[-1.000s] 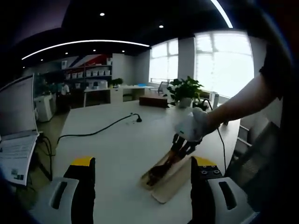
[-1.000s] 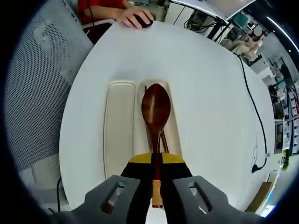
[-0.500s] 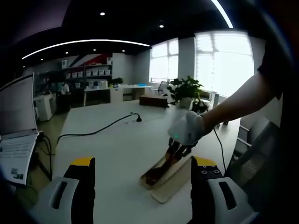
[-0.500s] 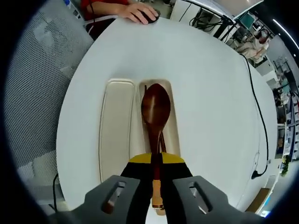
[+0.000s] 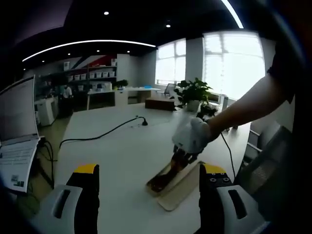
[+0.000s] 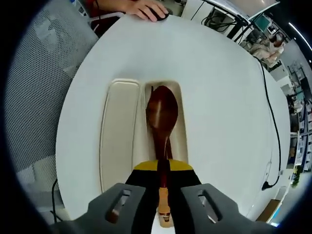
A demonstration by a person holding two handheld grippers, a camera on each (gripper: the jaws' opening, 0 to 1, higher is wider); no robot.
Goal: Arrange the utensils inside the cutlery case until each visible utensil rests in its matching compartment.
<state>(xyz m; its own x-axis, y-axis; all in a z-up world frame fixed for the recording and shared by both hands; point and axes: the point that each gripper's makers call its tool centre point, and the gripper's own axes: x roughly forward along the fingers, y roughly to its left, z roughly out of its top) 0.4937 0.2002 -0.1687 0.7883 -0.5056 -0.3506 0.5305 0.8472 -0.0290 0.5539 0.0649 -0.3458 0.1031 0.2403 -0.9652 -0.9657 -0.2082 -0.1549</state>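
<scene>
The case [image 6: 118, 141] has its left compartment free; wooden spoon [image 6: 162, 117] (with chopsticks beneath) fills the right.

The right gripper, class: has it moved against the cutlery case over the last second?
Yes. The right gripper, shut on the wooden spoon, has slid back along the cutlery case; the spoon's bowl sits lower within its compartment.

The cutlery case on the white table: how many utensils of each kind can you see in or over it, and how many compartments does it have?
Wooden spoon: 1, held by the right gripper over the case.
Chopsticks: cannot count; only a thin dark stick shows beside the spoon.
Compartments in the cutlery case: 2.
Total utensils clearly seen: 1.
</scene>
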